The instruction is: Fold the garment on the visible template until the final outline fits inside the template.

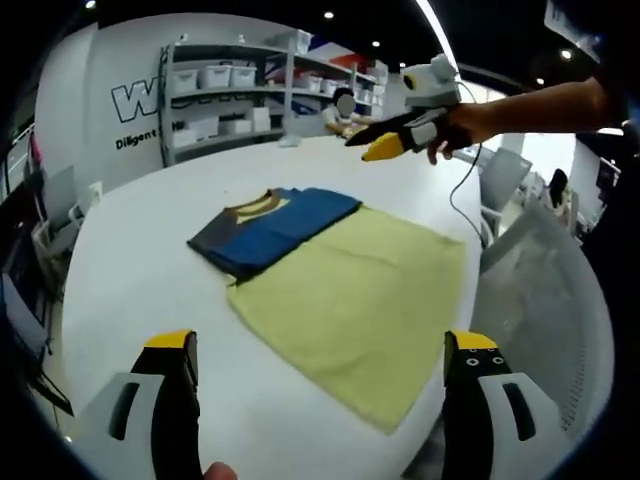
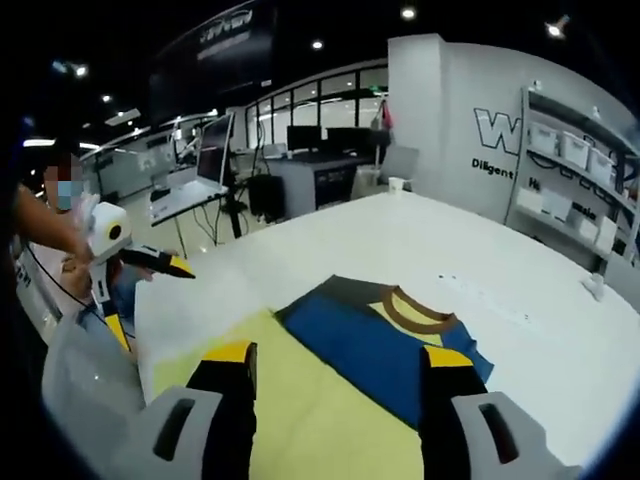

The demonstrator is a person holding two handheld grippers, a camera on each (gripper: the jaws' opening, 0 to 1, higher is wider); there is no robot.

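Observation:
A folded garment (image 1: 270, 225), blue and grey with a brown collar, lies on the white table (image 1: 130, 270). One part of it rests on a corner of the flat yellow template (image 1: 360, 300), the rest on bare table. My left gripper (image 1: 320, 340) hovers open over the template's near edge, nothing between its jaws. Beyond the garment, a hand holds my right gripper (image 1: 388, 146) up in the air. In the right gripper view that gripper (image 2: 338, 355) stands open above the garment (image 2: 370, 335) and template (image 2: 300, 420), and the left gripper (image 2: 150, 262) hangs at the left.
The table edge curves close to the template's right side, with a grey chair (image 1: 505, 175) and a cable beyond. Shelves with white bins (image 1: 225, 85) line the back wall. Desks with monitors (image 2: 215, 150) stand past the table's other side.

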